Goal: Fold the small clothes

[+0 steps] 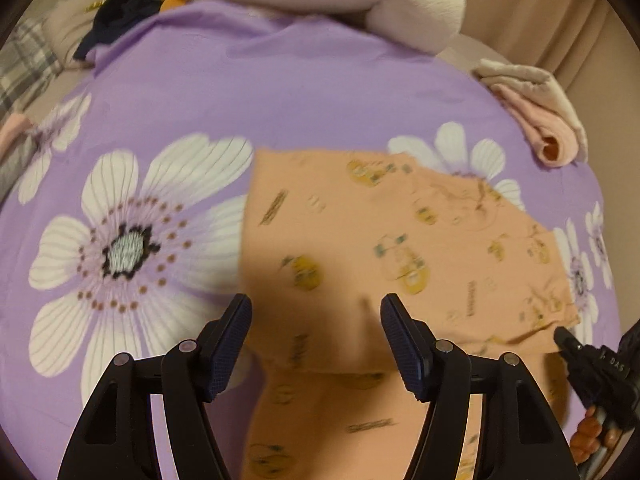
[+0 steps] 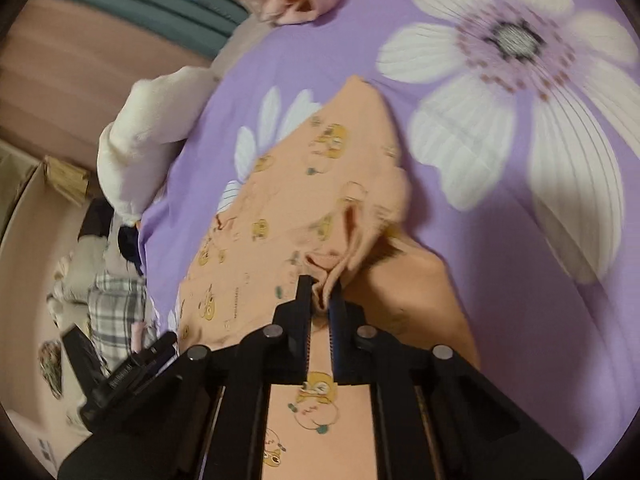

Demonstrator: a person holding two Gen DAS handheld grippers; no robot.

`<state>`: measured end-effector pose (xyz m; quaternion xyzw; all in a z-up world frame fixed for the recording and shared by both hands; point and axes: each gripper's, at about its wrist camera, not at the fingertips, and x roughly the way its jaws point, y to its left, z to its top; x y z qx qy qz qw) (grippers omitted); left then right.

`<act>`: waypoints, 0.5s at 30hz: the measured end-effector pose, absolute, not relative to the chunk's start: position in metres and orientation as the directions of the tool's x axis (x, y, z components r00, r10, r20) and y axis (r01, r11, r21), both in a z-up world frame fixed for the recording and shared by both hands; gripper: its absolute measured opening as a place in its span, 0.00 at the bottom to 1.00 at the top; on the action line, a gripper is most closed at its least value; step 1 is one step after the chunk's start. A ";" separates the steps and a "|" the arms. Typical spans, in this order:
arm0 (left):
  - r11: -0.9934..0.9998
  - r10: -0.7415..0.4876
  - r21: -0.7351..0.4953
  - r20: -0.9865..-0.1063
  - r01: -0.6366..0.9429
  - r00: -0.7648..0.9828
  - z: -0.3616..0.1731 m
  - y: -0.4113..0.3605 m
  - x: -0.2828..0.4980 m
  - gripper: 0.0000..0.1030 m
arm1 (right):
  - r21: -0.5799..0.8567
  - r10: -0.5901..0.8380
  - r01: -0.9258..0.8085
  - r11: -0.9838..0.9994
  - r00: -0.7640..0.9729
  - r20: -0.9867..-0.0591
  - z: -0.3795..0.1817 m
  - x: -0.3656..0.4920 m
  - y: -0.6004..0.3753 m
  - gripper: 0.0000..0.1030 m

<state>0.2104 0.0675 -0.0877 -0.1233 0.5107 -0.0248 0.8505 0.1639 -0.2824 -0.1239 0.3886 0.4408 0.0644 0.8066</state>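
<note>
left gripper [image 1: 316, 312]: jaws spread wide above the peach garment [image 1: 360, 240], holding nothing.
peach garment: flat on the purple floral bedsheet [image 1: 280, 92], print blurred, near end cut off.
right gripper [image 2: 321, 292]: jaws pinching a bunched garment fold.

Warm dim light, motion blur, fisheye-warped edges

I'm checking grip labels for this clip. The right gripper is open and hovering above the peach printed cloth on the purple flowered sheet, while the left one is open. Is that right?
Not quite. The right gripper is shut, pinching a bunched fold of the peach printed cloth, as the right wrist view shows. The rest holds: the cloth lies on the purple flowered sheet, and the left gripper is open.
</note>
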 end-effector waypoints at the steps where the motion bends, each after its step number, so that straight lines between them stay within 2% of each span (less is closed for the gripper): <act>1: 0.968 -0.164 -0.233 -0.869 -0.094 0.466 -0.092 0.071 0.213 0.64 | 0.672 0.436 0.257 0.694 0.593 -0.677 -0.128 0.163 -0.285 0.07; 4: 0.960 -0.180 -0.253 -0.885 -0.119 0.429 -0.107 0.082 0.210 0.64 | 0.631 0.417 0.268 0.728 0.557 -0.718 -0.135 0.161 -0.285 0.07; 6: 0.958 -0.187 -0.262 -0.882 -0.119 0.433 -0.107 0.086 0.205 0.64 | 0.603 0.395 0.263 0.753 0.552 -0.734 -0.129 0.159 -0.286 0.15; 7: 0.958 -0.187 -0.262 -0.880 -0.116 0.436 -0.106 0.087 0.202 0.64 | 0.572 0.362 0.261 0.777 0.559 -0.746 -0.122 0.158 -0.286 0.24; 8: 0.959 -0.187 -0.261 -0.877 -0.113 0.442 -0.103 0.088 0.200 0.64 | 0.530 0.316 0.250 0.810 0.575 -0.755 -0.114 0.156 -0.284 0.28; 11: 0.961 -0.174 -0.255 -0.857 -0.106 0.486 -0.091 0.092 0.193 0.64 | 0.389 0.187 0.182 0.903 0.649 -0.737 -0.083 0.149 -0.271 0.28; 15: 0.968 -0.164 -0.241 -0.805 -0.062 0.570 -0.071 0.087 0.187 0.64 | 0.366 0.230 0.067 0.928 0.669 -0.706 -0.076 0.157 -0.251 0.28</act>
